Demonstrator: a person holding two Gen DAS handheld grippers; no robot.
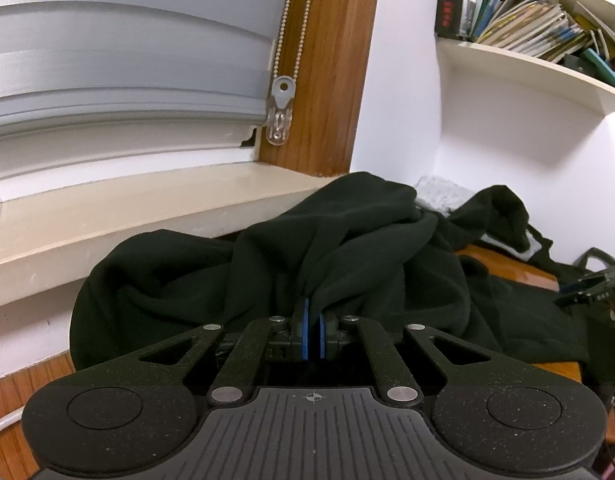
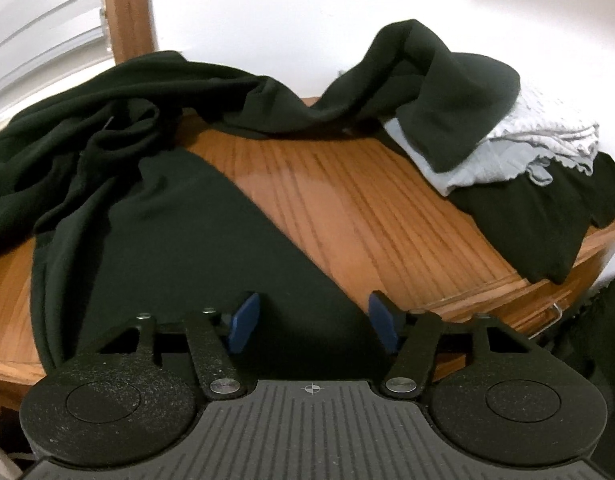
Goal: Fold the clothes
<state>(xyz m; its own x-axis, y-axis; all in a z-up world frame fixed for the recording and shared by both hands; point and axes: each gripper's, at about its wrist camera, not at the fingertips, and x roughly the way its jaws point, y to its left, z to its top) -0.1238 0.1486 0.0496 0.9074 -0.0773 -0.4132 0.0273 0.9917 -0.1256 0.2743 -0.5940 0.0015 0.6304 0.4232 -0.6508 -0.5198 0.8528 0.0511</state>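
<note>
On the left, the left gripper (image 1: 312, 322) is clenched on a bunched fold of the dark, soft fleece garment (image 1: 347, 248), its 2 blue pads nearly together with the cloth pinched between them. From that pinch the fabric rises in a gathered ridge and falls away to both sides, heaped against the cream window ledge (image 1: 107, 216) below the grey roller blind (image 1: 107, 48). The beaded blind cord (image 1: 291, 20) hangs beside the brown wooden window frame (image 1: 331, 60).

In the right wrist view the same garment (image 2: 167, 216) lies across the wooden table top (image 2: 347, 200). Its flat panel runs along a diagonal from the crumpled mass at the far left down toward the near edge, and 1 long sleeve stretches rightward along the table's back edge, ending draped over a pile of folded pale grey cloth (image 2: 527, 148).

The right gripper (image 2: 313, 320) is released: its 2 blue pads stand well apart just above the flat panel, gripping nothing.
</note>
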